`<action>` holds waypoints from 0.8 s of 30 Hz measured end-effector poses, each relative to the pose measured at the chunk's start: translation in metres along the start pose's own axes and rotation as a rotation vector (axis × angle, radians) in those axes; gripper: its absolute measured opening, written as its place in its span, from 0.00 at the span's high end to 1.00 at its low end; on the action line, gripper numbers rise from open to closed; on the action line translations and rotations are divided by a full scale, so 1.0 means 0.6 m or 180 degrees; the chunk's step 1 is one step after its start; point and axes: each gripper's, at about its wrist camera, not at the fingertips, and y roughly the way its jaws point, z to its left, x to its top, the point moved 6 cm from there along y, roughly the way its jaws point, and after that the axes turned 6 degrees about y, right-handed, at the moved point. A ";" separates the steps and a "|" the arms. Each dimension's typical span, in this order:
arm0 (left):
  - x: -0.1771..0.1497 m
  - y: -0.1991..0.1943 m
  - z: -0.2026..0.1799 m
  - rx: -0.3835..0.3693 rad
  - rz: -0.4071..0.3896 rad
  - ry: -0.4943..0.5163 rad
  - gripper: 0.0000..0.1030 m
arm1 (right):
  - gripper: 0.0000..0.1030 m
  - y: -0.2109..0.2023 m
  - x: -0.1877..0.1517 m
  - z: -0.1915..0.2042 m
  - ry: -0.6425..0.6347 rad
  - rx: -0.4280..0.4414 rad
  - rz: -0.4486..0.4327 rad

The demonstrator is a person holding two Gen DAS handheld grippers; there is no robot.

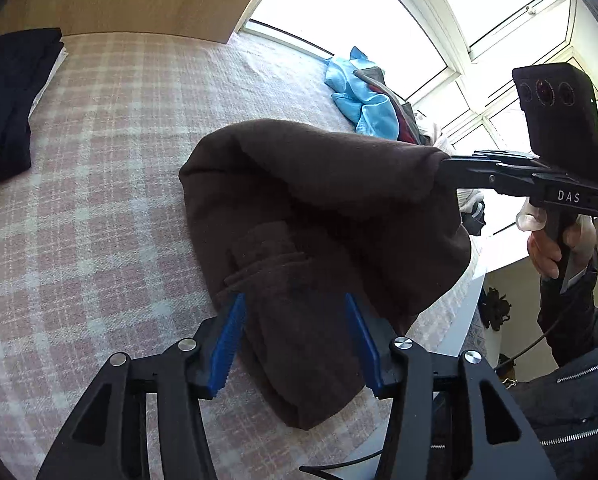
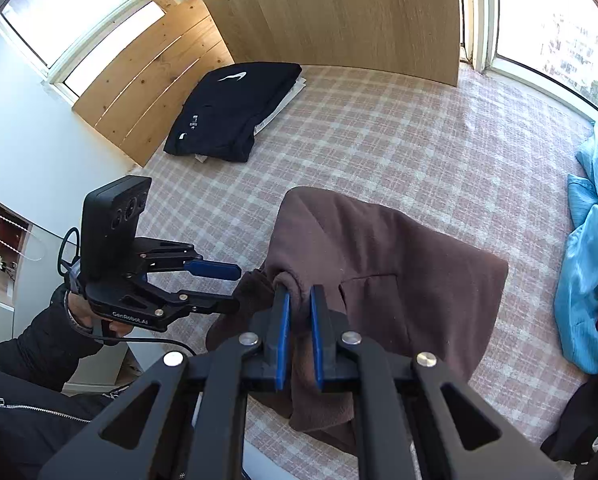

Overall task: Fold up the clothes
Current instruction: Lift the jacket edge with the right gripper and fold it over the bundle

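A brown sweatshirt (image 1: 323,208) lies partly folded on the pink checked bedcover (image 1: 111,184); it also shows in the right wrist view (image 2: 383,248). My left gripper (image 1: 295,304) is open, its blue pads on either side of a brown sleeve end without pinching it. It shows from the side in the right wrist view (image 2: 235,288). My right gripper (image 2: 299,296) is shut on a bunched edge of the brown sweatshirt and holds it lifted off the bed. In the left wrist view it (image 1: 447,164) grips the raised right corner of the cloth.
A folded black garment (image 2: 231,112) lies at the far side of the bed by the wooden headboard (image 2: 331,12). A heap of blue and dark clothes (image 2: 591,264) lies at the window side. The bed edge runs close under both grippers.
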 end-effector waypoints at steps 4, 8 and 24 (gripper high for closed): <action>0.007 0.029 0.003 0.0368 0.0246 0.0175 0.52 | 0.91 0.002 0.000 0.001 -0.0008 -0.0002 0.0006; 0.007 0.073 0.016 0.0431 0.0403 0.0088 0.75 | 0.91 0.003 -0.003 0.006 -0.0070 -0.0013 0.0017; -0.005 0.081 0.093 -0.0621 0.0063 -0.0570 0.85 | 0.90 -0.003 -0.004 0.008 -0.0023 0.0031 -0.0023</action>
